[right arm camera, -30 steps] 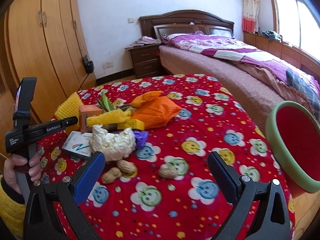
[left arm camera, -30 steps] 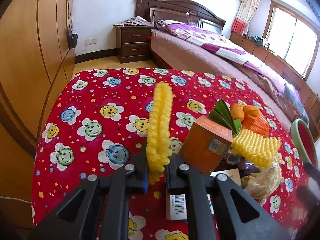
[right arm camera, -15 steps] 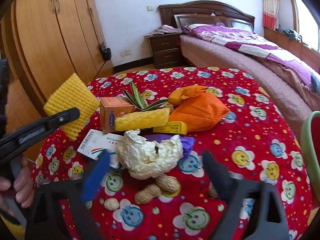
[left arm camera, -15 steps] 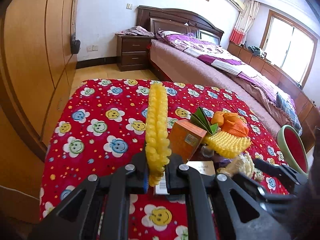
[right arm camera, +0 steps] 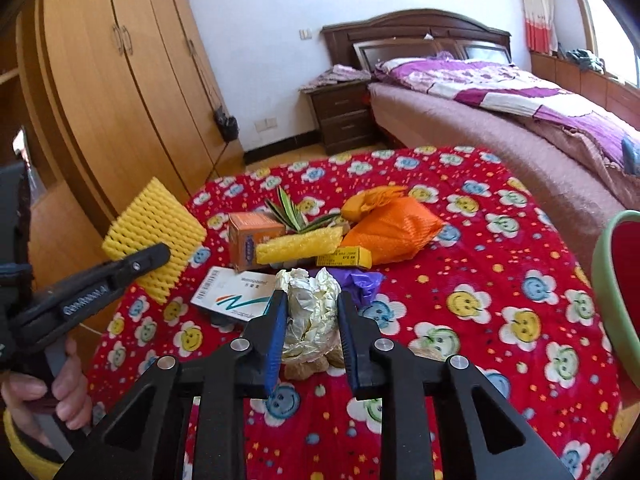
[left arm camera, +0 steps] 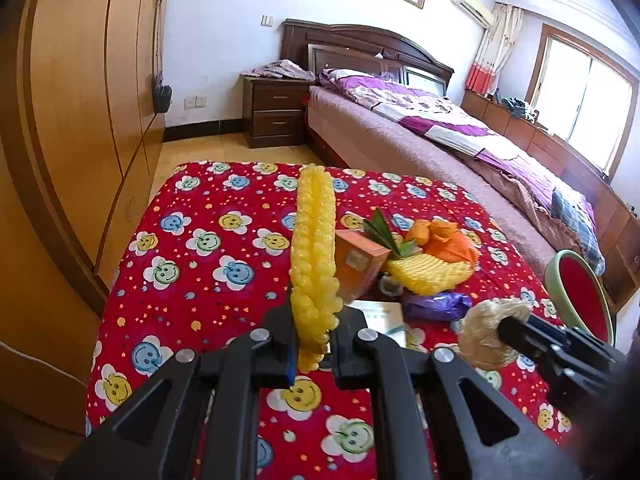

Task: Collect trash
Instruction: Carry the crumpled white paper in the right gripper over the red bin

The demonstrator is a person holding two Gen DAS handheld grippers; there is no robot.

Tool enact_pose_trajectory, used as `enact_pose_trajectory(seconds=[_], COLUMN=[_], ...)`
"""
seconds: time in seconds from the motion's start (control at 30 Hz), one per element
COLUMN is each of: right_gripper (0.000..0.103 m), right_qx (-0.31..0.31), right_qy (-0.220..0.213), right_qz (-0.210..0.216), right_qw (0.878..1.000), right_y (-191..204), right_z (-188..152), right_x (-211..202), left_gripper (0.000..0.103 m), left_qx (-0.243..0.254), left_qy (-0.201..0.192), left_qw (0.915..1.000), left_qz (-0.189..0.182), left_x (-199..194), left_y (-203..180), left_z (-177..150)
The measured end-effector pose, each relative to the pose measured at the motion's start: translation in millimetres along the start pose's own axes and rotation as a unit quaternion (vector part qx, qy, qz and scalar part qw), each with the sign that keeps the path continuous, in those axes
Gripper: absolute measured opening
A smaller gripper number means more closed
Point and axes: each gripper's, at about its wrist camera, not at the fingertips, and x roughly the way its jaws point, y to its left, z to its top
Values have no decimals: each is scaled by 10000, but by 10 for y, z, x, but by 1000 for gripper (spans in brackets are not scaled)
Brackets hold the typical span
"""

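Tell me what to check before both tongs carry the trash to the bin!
1. Left tongs shut on the yellow foam net: ok.
2. Right tongs shut on the crumpled paper ball: ok.
3. Paper ball lifted off the red cloth: cannot tell.
4. Green bin in view to the right: ok.
5. Peanut shells left under the ball: not ok.

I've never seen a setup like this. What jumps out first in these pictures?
The loud red smiley-flower cloth on the table grabs the eye, with a heap of rubbish at its middle. The left gripper pinches a yellow foam net held up on edge, and the right gripper squeezes a crumpled pale wrapper near the table's front. At the right edge stands a green-rimmed red bin.
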Motion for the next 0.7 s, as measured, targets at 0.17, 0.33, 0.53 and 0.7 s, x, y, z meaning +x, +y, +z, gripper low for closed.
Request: enact_pose_trajectory(seconds=[0.17,0.33,0.53,0.7], right_gripper=[26,26,26,26], right_qx=[119,194,337,466], right_qy=[-269,-481,-703,-856], right_qz=[-54,-198,-413,-576], right_qw=[9996,9985,9961,9936], right_y=[-114,-243,-429,-644], right_z=[2,17,18,-2], right_x=[-317,-533,-806,-987], left_gripper=[11,11,11,11], left_qx=[104,158,319,481], left_qy=[-69,-107,-139,-117], left_qw=[9999,9996,9986,9974], left_qz=[-69,-225,-389,-519], left_x=[-114,-205,-276,-286], left_y=[-153,-317,-560,-796], left_z=[-26,-13,-5,-5])
